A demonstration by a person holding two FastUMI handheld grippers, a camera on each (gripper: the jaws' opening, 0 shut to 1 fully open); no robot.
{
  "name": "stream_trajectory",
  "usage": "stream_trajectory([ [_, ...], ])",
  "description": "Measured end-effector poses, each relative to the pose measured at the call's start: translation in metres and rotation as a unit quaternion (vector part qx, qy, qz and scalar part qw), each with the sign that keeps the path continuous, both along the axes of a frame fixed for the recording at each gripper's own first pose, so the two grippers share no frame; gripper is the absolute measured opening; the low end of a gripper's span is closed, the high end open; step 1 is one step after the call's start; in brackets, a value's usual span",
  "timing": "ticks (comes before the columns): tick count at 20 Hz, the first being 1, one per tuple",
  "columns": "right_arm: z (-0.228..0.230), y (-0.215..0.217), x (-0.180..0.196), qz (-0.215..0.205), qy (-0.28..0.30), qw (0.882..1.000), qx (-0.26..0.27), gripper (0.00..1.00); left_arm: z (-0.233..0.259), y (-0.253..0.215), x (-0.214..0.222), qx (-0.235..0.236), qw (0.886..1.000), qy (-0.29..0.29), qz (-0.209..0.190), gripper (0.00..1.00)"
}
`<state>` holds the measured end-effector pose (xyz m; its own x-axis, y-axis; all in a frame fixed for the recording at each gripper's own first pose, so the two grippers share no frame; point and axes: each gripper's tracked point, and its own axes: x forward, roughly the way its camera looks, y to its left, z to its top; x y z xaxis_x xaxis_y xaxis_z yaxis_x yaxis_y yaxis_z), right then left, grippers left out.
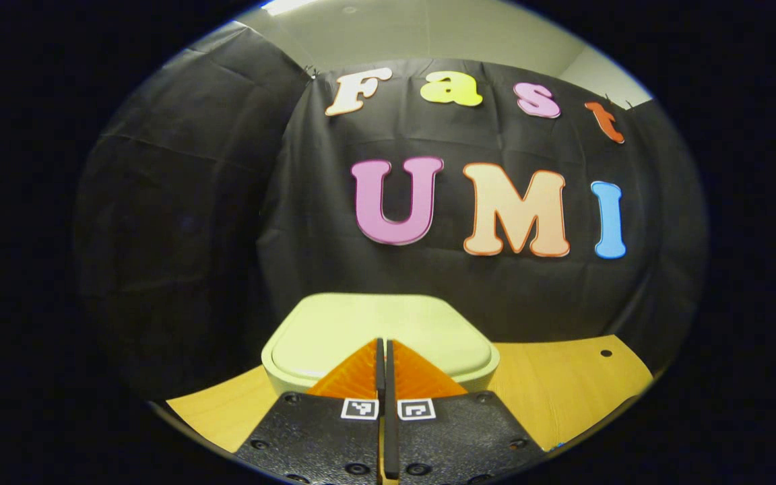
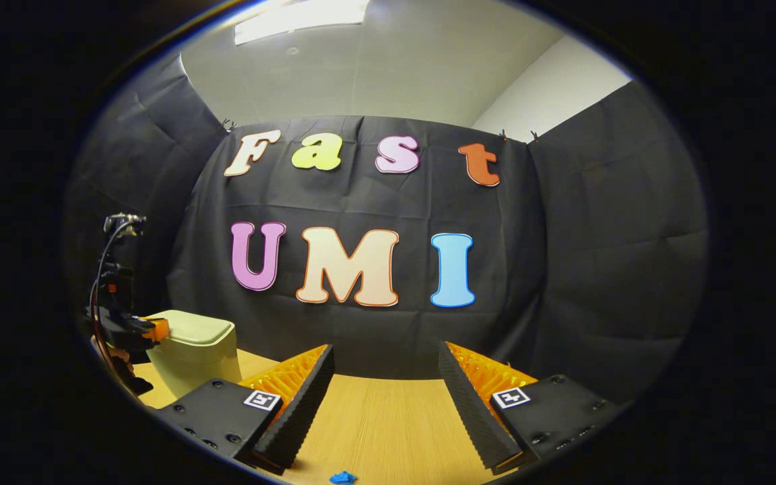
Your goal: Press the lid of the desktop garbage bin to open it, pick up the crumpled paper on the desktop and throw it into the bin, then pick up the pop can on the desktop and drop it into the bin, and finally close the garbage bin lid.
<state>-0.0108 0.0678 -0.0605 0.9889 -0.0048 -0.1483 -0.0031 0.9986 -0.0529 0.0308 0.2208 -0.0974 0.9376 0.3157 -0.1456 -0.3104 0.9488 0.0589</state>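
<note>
Barely begun: left gripper (image 1: pixel 385 350) pinched together, tips at the near edge of the lid (image 1: pixel 361 323) (down, unpressed). Right gripper (image 2: pixel 384 377) spread wide, empty, above the desk (image 2: pixel 374 417). Paper, can untouched.

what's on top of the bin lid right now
The left gripper, fingers together, sits over the closed lid of the bin. The bin's inside is covered.

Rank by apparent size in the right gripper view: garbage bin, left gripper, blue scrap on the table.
1. Garbage bin
2. Left gripper, about as tall as the bin but thinner, so unsure
3. Blue scrap, clearly smallest
</note>
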Motion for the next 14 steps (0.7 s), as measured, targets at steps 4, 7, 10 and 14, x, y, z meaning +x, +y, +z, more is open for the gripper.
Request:
stream_trajectory([
  [4,0.001,-0.003,0.002,0.005,-0.001,1.0,-0.004,0.98,-0.01,-0.003,0.004,0.039,0.999,0.0,-0.011,0.0],
  [7,-0.003,-0.004,0.005,0.008,0.003,1.0,-0.003,0.98,-0.008,-0.001,0.002,0.036,0.999,0.0,-0.007,0.0],
  [10,-0.005,-0.006,0.008,0.016,0.005,1.0,0.009,0.98,0.004,-0.002,0.0,0.066,0.998,-0.011,-0.002,0.0],
  [14,-0.004,-0.005,0.015,0.032,0.002,0.999,0.013,0.98,0.01,-0.01,-0.003,0.061,0.998,-0.007,-0.007,0.0],
])
